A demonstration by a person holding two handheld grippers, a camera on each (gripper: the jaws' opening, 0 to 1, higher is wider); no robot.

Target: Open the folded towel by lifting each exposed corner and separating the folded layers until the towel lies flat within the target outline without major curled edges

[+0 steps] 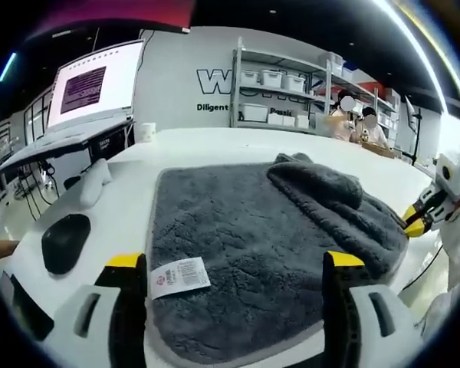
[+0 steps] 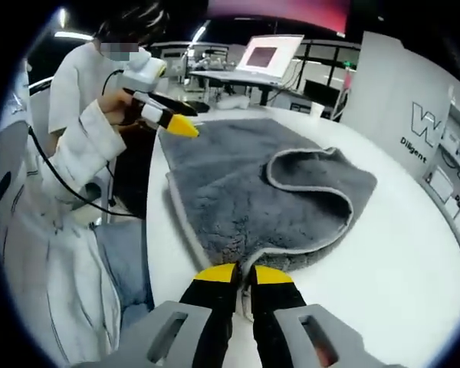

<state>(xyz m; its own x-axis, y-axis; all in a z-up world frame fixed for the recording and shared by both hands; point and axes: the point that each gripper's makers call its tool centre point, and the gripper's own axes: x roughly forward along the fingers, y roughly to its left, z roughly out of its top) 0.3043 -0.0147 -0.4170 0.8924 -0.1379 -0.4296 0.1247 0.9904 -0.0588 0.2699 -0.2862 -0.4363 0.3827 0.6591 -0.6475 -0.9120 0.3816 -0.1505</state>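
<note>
Towel partly unfolded on the white table, one grey flap doubled back over the main layer.

Slippage is the main risk: the right hand-held gripper is pressed together on the towel's hemmed corner, and a thin pinch could be lost if the corner is pulled fast, letting the flap fall back curled. The whole towel could also be dragged off the table edge just beside it, since the left hand-held gripper is held spread over the towel's label, pinning nothing. Plush grey pile and a lighter hem are seen. A black mouse lies beside the towel.
</note>
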